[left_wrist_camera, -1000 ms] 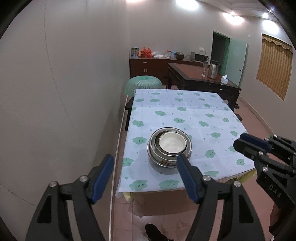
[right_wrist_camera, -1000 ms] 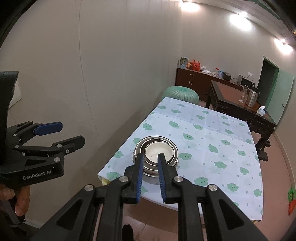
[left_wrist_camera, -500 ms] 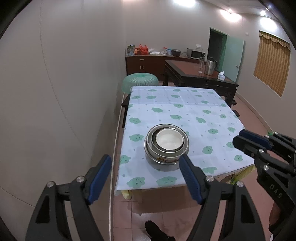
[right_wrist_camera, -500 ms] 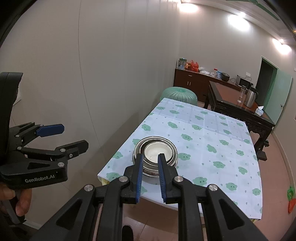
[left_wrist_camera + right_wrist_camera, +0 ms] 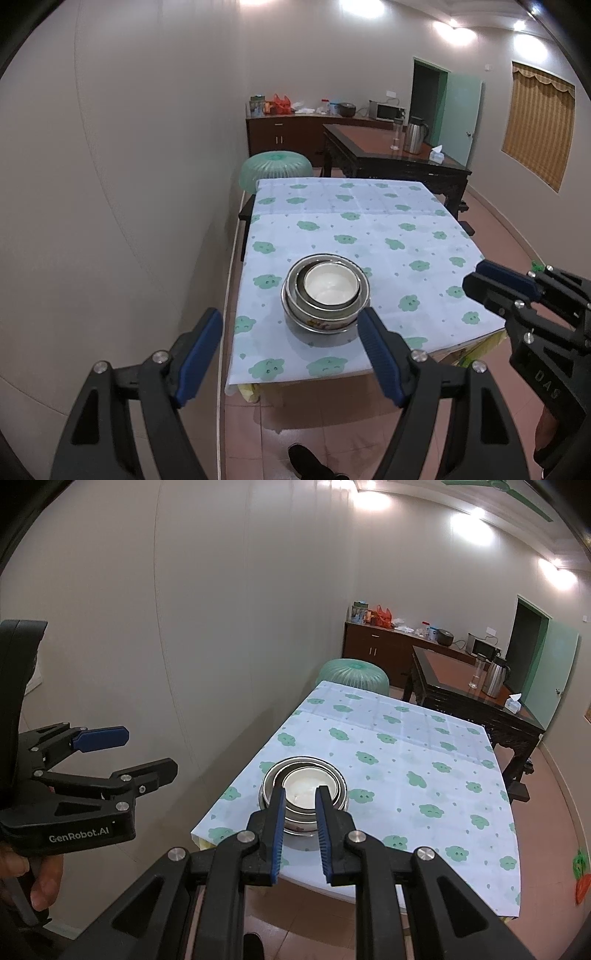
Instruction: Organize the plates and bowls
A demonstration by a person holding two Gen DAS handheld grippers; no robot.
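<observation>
A nested stack of bowls [image 5: 325, 293] stands near the front edge of the table [image 5: 369, 229], a white bowl [image 5: 332, 283] innermost inside steel bowls on a patterned plate. The stack also shows in the right wrist view [image 5: 304, 794]. My left gripper [image 5: 290, 332] is open and empty, held off the table's front edge, short of the stack. My right gripper [image 5: 300, 805] is nearly closed with a narrow gap, empty, also held back from the table. Each gripper shows in the other's view: the right one [image 5: 495, 282], the left one [image 5: 125, 751].
The table has a white cloth with green prints and stands against the wall on the left. A green stool [image 5: 275, 171] is behind it. A dark wooden table [image 5: 391, 151] with a kettle and a cabinet [image 5: 295, 129] stand farther back. A shoe [image 5: 310, 463] is on the floor below.
Both grippers have drawn back and up a little from the table, so the bowl stack looks slightly farther. Neither gripper's opening has changed.
</observation>
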